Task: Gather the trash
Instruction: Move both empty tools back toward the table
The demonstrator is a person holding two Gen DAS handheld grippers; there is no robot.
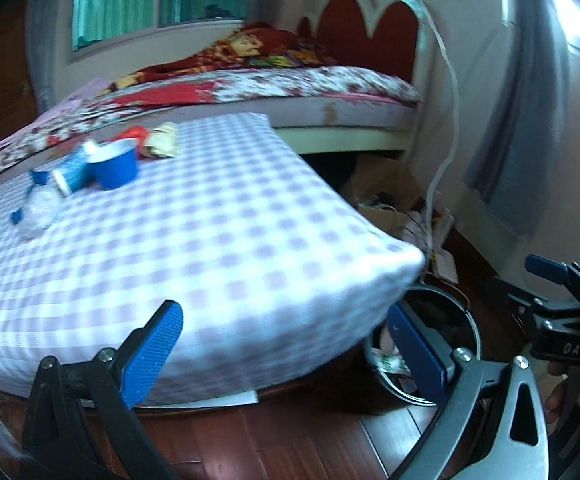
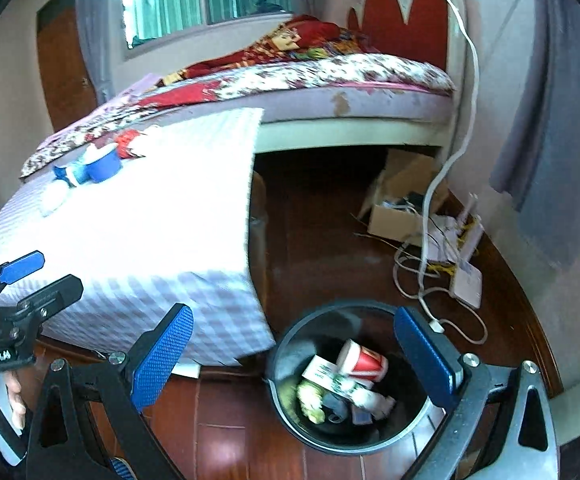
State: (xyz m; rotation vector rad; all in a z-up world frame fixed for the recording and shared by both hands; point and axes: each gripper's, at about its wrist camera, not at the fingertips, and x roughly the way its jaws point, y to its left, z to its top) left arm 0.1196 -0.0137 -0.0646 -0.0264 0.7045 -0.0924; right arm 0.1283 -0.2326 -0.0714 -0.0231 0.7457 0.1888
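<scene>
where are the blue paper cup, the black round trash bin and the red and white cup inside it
blue paper cup [image 1: 116,170], left wrist view, on its outer wall
black round trash bin [image 2: 286,360], right wrist view, on its inner left wall
red and white cup [image 2: 363,360], right wrist view, on its side

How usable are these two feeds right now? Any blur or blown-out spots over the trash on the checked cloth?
Left wrist: motion blur smears the blue cup and crushed bottle; the checks stay readable. Right wrist: the checked cloth is blown out to white, hiding its pattern, while the bin contents read fairly clearly; fisheye bends both.
</scene>
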